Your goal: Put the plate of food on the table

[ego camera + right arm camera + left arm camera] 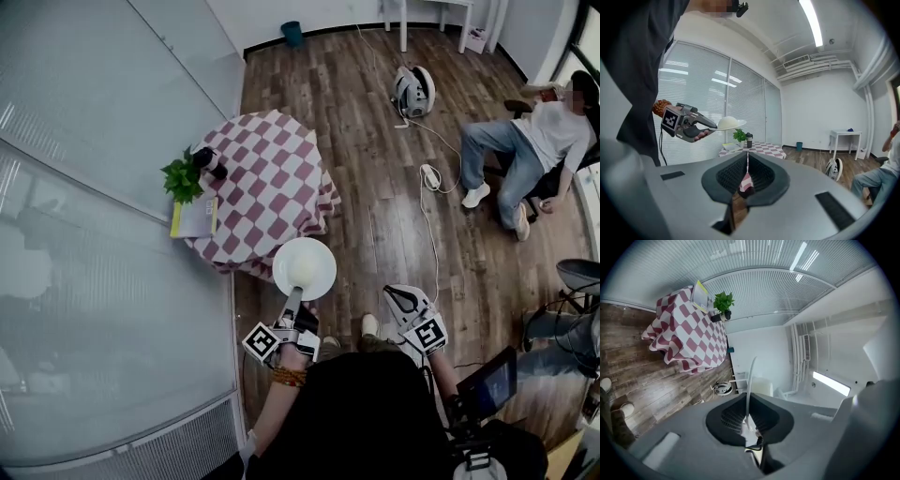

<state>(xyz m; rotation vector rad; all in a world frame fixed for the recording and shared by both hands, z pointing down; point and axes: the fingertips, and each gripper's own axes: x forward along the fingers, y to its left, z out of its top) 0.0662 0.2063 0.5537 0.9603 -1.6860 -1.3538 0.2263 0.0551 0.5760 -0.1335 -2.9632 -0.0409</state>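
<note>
Left claw (294, 298): jaws clamped on the near rim of the white plate (306, 255), which it holds level in the air. In the left gripper view the rim runs edge-on between the two jaws. A pale mound of food (301, 272) sits on the plate (what kind cannot be told).

Plate position: off the surface (277, 183), just beside its near edge. The surface is draped in red-and-white checks.

Right claw (401, 296): jaws pressed together with nothing between them, held low at the person's right, well apart from the plate.

On the far-left part of the surface: a green plant (183, 178), a dark cup (208, 161) beside it, and a yellow-edged book (195, 217).

Background: wooden floor (375, 206); a seated person (525, 141) at the right.
</note>
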